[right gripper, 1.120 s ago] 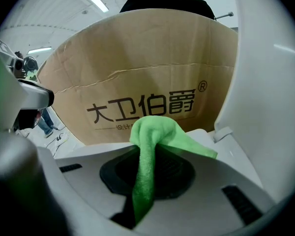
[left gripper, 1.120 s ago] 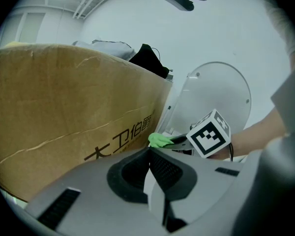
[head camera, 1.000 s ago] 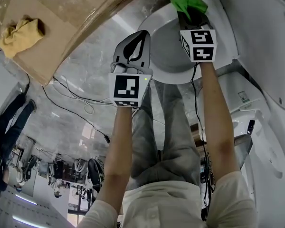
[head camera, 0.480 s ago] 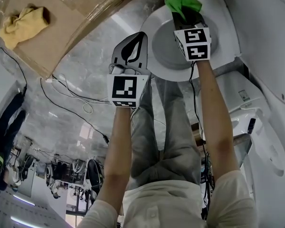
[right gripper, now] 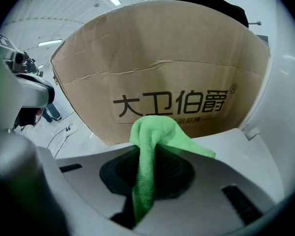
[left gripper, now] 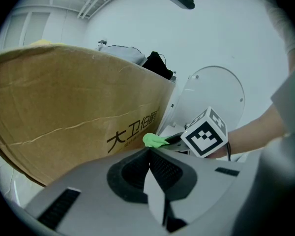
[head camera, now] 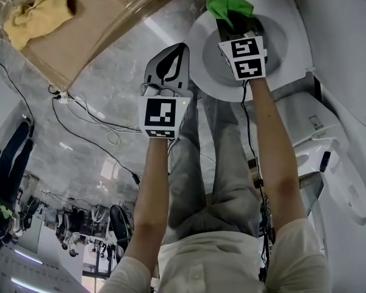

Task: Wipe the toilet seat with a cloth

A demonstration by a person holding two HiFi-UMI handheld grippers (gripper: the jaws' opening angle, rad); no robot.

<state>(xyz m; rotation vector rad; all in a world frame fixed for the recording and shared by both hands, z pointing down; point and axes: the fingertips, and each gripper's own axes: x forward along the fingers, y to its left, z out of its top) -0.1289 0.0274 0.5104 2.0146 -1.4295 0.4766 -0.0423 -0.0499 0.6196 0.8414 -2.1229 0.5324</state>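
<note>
In the head view the white toilet seat (head camera: 198, 38) lies at the top centre. My right gripper (head camera: 230, 19) is over it, shut on a bright green cloth (head camera: 227, 3) that rests on the seat's far rim. The right gripper view shows the cloth (right gripper: 152, 146) bunched between the jaws and draped onto the white seat (right gripper: 241, 146). My left gripper (head camera: 184, 46) hovers left of the seat with its jaws shut and nothing in them. Seen from the left gripper view, the cloth (left gripper: 154, 140) pokes out ahead of the right gripper's marker cube (left gripper: 205, 133).
A large cardboard box (head camera: 79, 38) stands close to the toilet's left, with a yellow cloth (head camera: 39, 14) on top. The raised white lid (left gripper: 214, 90) and tank (head camera: 344, 66) are on the right. Cables (head camera: 104, 130) trail over the grey floor. The person's legs (head camera: 210, 163) are below the seat.
The right gripper has slid the green cloth a little leftward along the seat's rim. The left gripper has hardly moved. The head camera has shifted slightly.
</note>
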